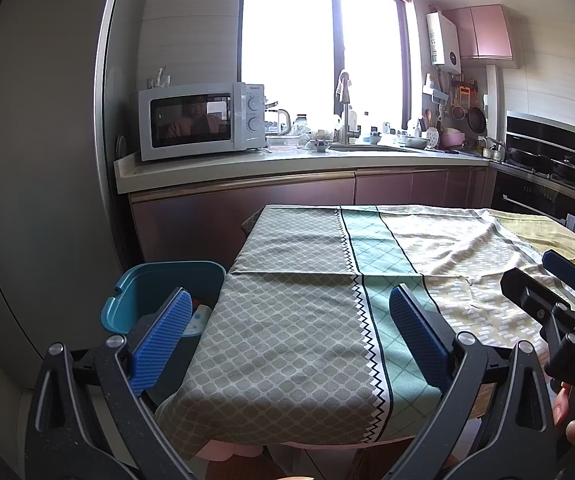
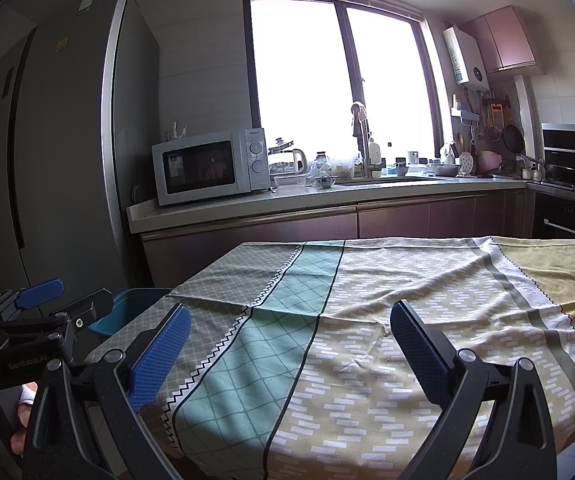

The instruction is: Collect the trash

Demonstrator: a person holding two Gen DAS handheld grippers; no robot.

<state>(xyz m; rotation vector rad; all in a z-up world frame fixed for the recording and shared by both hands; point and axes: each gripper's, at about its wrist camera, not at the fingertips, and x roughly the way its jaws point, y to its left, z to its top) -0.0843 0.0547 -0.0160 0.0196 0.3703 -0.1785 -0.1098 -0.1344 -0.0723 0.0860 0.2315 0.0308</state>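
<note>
Both wrist views over shared tablecloth [image 1: 299, 320]

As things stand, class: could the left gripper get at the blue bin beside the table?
Probably yes. The left gripper is open and holds nothing, and the blue bin stands just off the table's left edge, its top open, with nothing between them.

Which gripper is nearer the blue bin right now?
Left. The left gripper hangs open at the table's near edge, its left finger right over the blue bin. The right gripper is open over the tablecloth, farther right of the bin.
</note>
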